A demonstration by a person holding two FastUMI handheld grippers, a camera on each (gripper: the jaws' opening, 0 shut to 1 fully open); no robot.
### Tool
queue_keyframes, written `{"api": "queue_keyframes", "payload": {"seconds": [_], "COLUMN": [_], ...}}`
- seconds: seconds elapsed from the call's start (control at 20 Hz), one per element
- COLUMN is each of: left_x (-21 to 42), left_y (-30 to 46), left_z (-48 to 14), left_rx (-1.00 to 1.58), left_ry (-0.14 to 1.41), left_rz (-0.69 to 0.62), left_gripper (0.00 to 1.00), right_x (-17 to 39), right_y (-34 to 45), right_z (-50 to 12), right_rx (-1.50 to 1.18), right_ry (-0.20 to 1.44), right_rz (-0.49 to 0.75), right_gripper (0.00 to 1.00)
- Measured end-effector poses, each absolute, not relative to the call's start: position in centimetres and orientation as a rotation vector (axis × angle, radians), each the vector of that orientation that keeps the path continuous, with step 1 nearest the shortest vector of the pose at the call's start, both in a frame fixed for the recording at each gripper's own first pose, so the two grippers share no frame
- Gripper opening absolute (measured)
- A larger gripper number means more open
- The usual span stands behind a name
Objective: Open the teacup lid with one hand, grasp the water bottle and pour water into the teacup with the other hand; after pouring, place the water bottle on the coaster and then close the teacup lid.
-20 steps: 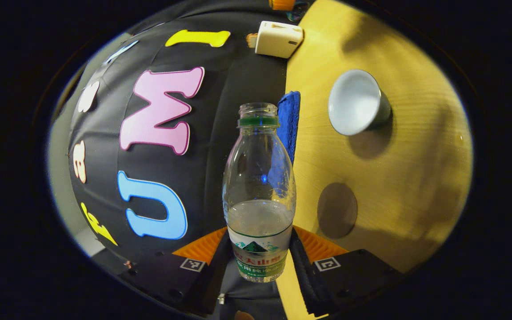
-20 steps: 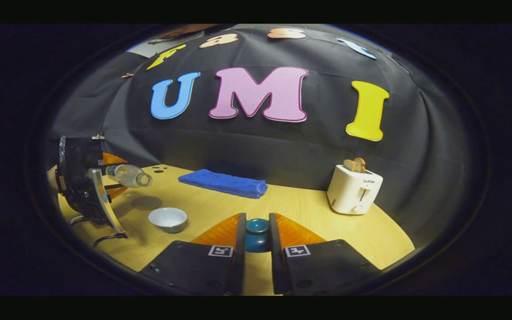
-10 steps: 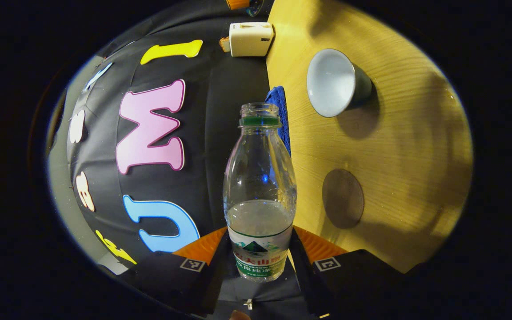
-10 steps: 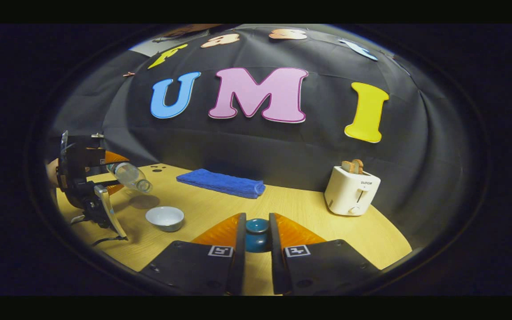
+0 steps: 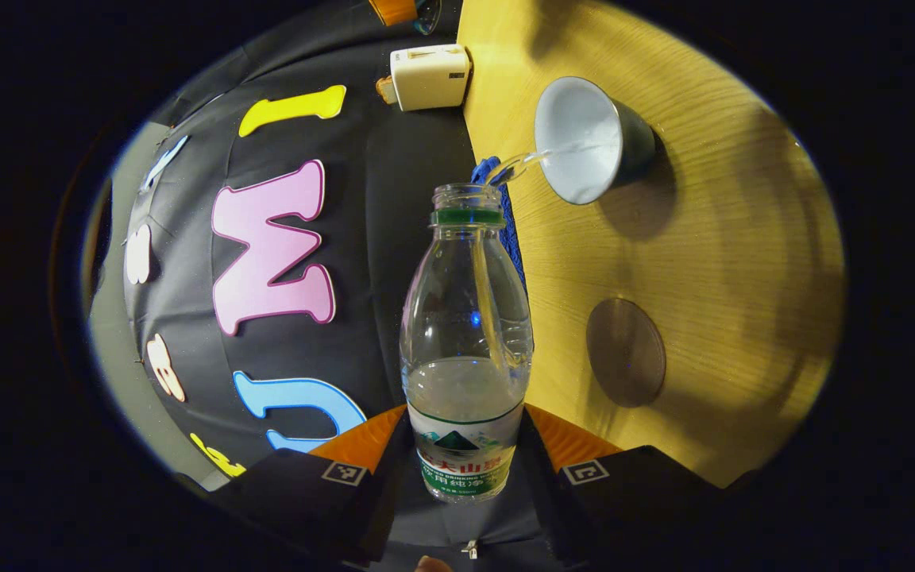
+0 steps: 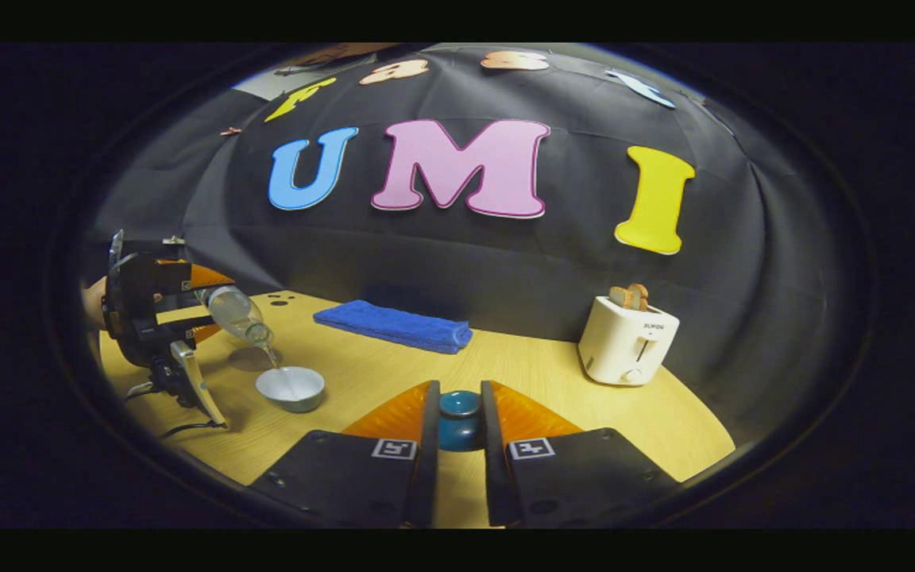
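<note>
Two grippers, both busy. In the left gripper view the left gripper (image 5: 469,445) has its fingers clamped on the label end of the water bottle (image 5: 465,342), which fills the centre of the frame with its open neck pointing up the picture. Water runs from the mouth in a thin stream into the teacup (image 5: 588,139) at the upper right, which sits on the wooden table (image 5: 727,262). Round grey coaster (image 5: 624,352) lies on the table at centre right, apart from the cup and bare. White toaster (image 5: 430,75) is at top centre.

In the right gripper view the right gripper (image 6: 457,433) at bottom centre has its fingers closed on the knob of the teacup lid (image 6: 459,421), held off the cup. Far left in that frame, the bottle (image 6: 237,314) tilts down over the cup (image 6: 291,388), and a folded blue towel (image 6: 394,326) lies by the back wall, centre-left
</note>
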State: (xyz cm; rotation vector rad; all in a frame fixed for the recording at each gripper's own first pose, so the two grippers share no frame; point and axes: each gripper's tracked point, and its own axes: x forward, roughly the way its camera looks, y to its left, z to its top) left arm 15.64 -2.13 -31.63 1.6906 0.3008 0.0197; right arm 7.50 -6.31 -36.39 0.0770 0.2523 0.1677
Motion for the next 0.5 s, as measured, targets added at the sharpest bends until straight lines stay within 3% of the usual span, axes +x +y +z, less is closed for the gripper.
{"api": "queue_keyframes", "payload": {"seconds": [0.5], "left_x": [16.18], "left_y": [-1.92], "left_z": [-31.07], "left_rx": [1.762], "left_ry": [0.26], "left_rz": [0.018], "left_gripper": [0.74], "right_x": [7.57], "right_y": [-6.23], "right_z": [-36.17], "right_rx": [0.07], "right_ry": [0.247], "right_rz": [0.174], "right_gripper": [0.27]}}
